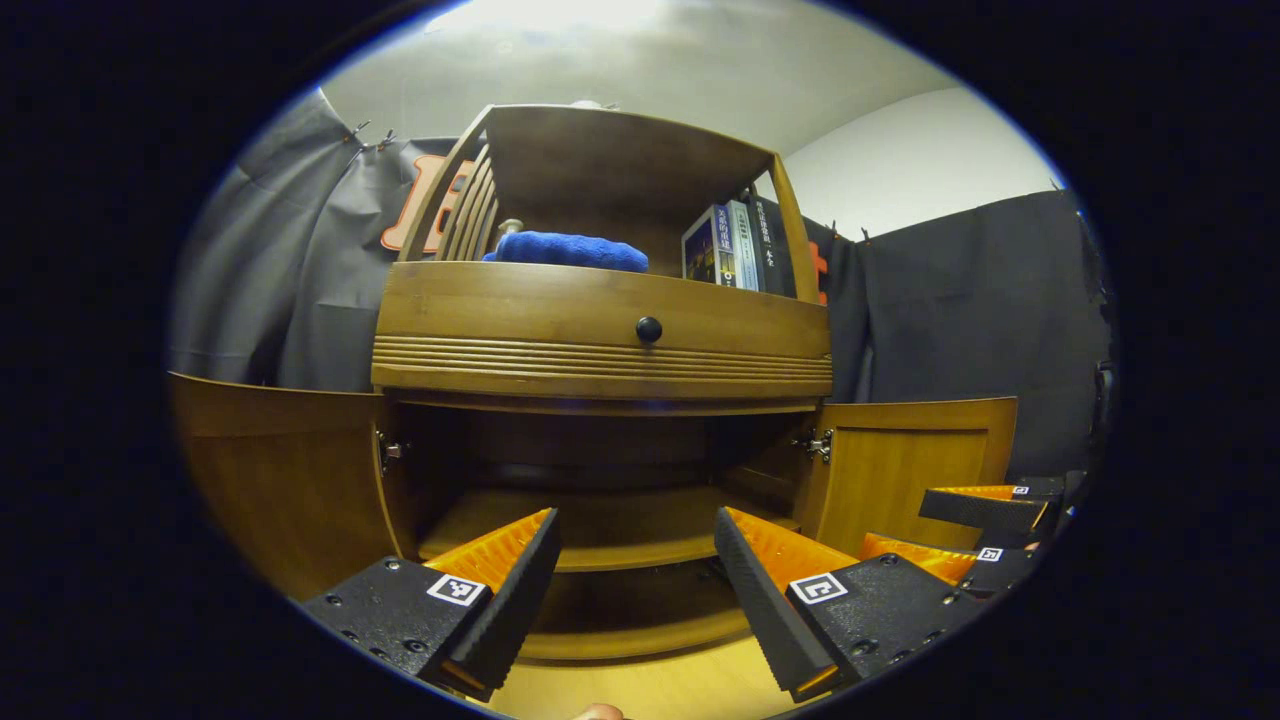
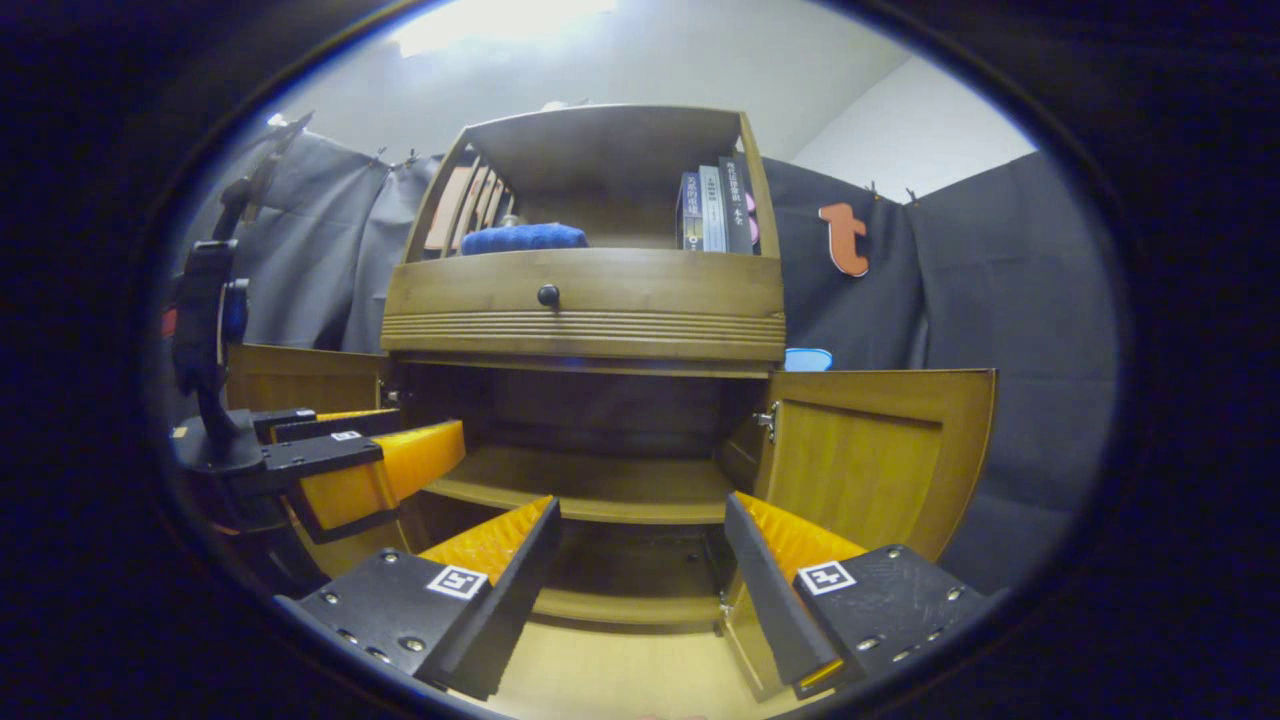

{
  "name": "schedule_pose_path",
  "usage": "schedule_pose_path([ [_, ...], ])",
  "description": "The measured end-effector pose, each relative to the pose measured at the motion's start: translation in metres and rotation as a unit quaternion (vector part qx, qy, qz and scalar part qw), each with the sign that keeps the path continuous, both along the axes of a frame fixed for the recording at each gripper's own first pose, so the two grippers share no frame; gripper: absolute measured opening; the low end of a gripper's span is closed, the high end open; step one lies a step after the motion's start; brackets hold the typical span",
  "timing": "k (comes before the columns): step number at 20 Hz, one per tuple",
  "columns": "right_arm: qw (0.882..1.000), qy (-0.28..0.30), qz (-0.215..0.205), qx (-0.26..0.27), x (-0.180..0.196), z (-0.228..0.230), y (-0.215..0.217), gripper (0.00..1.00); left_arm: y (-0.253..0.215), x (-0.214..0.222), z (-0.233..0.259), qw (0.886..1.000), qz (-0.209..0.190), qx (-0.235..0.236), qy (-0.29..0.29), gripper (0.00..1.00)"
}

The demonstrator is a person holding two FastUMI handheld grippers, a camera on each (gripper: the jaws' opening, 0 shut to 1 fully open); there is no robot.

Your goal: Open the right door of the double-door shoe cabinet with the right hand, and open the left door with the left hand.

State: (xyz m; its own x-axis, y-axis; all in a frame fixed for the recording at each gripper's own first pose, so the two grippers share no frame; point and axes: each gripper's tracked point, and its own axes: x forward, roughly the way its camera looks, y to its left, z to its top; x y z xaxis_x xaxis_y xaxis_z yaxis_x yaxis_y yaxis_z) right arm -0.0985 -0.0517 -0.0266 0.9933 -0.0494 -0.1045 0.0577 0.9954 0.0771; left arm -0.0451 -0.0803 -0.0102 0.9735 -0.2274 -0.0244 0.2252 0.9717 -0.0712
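Note:
The wooden shoe cabinet (image 1: 600,330) stands ahead with both lower doors swung wide. Its left door (image 1: 280,470) and right door (image 1: 905,460) stick outward, baring the dark inner shelves (image 1: 590,530). My left gripper (image 1: 637,565) is open, low in front of the opening, holding nothing. In the right gripper view the same cabinet (image 2: 585,300) shows its right door (image 2: 870,460) and left door (image 2: 300,380) open. My right gripper (image 2: 640,555) is open too, empty, before the shelves (image 2: 590,490). The left gripper (image 2: 340,455) appears at the left there; the right gripper (image 1: 985,530) appears at the lower right of the left gripper view.
A drawer with a round black knob (image 1: 649,329) runs above the doors. On the top shelf lie a folded blue towel (image 1: 570,250) and several upright books (image 1: 735,245). Dark cloth walls (image 1: 980,320) stand behind. Light wooden floor (image 1: 640,685) lies below.

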Motion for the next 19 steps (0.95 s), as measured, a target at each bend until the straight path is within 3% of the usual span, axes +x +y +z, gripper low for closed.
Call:
schedule_pose_path([
  [12,0.999,0.002,-0.033,0.009,-0.02,0.001,-0.007,0.97,-0.004,-0.005,0.005,0.999,-0.029,0.013,-0.006,0.92],
  [15,0.998,0.004,-0.059,0.008,-0.037,0.002,-0.015,0.96,-0.019,-0.011,0.008,0.998,-0.059,0.02,-0.011,0.95],
  [19,0.993,0.012,-0.114,0.01,-0.069,-0.002,-0.042,0.96,-0.06,-0.029,0.007,0.992,-0.126,0.014,-0.01,0.93],
])
